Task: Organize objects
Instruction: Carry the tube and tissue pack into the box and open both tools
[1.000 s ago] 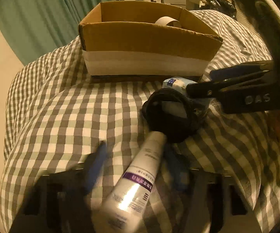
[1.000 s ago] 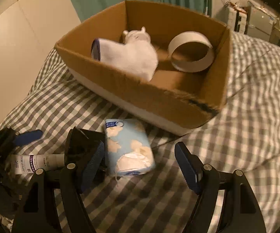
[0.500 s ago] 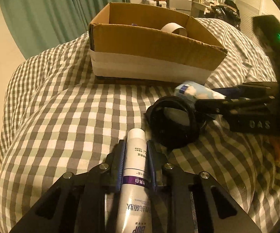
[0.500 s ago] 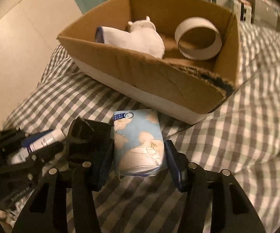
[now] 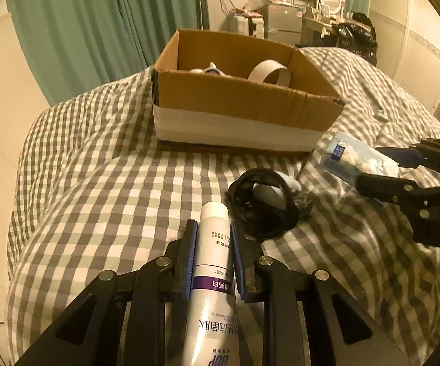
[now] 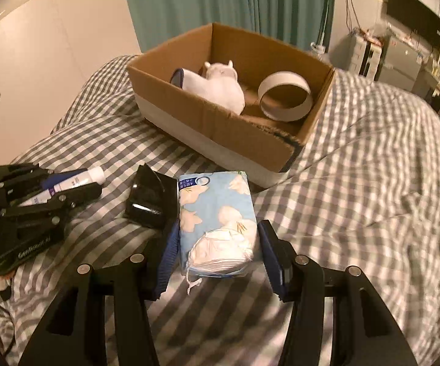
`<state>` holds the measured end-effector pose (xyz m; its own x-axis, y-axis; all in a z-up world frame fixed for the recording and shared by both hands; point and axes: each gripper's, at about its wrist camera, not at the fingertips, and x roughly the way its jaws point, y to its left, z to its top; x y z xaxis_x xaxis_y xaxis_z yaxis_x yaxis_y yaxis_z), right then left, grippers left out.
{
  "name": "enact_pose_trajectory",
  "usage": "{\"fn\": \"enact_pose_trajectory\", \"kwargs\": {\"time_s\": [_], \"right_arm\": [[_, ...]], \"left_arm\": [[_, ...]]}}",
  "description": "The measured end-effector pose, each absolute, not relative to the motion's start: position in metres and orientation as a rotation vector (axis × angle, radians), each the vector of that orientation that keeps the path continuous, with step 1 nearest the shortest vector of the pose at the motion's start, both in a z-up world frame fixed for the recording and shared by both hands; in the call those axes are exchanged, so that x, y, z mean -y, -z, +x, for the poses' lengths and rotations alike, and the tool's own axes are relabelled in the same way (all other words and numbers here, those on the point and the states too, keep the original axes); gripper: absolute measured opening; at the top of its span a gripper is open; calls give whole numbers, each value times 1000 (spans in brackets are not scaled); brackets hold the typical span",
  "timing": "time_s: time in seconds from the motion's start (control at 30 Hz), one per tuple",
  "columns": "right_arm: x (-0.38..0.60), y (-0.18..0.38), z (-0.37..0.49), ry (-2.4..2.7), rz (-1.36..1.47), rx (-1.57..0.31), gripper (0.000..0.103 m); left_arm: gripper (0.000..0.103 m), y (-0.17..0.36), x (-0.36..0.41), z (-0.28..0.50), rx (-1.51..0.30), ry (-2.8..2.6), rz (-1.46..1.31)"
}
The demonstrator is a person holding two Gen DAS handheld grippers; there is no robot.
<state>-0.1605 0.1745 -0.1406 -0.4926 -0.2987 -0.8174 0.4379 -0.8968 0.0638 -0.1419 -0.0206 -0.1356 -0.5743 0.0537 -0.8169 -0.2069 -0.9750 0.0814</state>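
Both grippers have just closed and lifted: the left gripper (image 5: 211, 238) now clamps the white tube (image 5: 213, 274), the right gripper (image 6: 220, 244) squeezes the blue tissue pack (image 6: 216, 219), both raised off the checked bedspread (image 5: 113, 183), ready for the cardboard box (image 6: 220, 128).

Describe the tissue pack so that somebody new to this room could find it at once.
Find the cardboard box on the checked bed cover. Just in front of it, the right gripper clamps the tissue pack. It is the only soft, light blue, flowered packet; beside it is a black ring.
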Motion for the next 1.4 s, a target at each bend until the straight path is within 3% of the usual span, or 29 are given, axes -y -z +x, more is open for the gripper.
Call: {"fn": "enact_pose_trajectory", "kwargs": {"time_s": [0.2, 0.8, 1.4], "right_arm": [[-172, 118, -142, 2422, 1181, -279, 51], [-183, 58, -152, 2513, 1002, -228, 51], [-194, 62, -224, 2589, 1006, -105, 51]], "left_arm": [[21, 114, 17, -137, -251, -2680, -1308], [21, 43, -6, -192, -162, -2723, -1102], [21, 57, -25, -295, -227, -2732, -1110]]}}
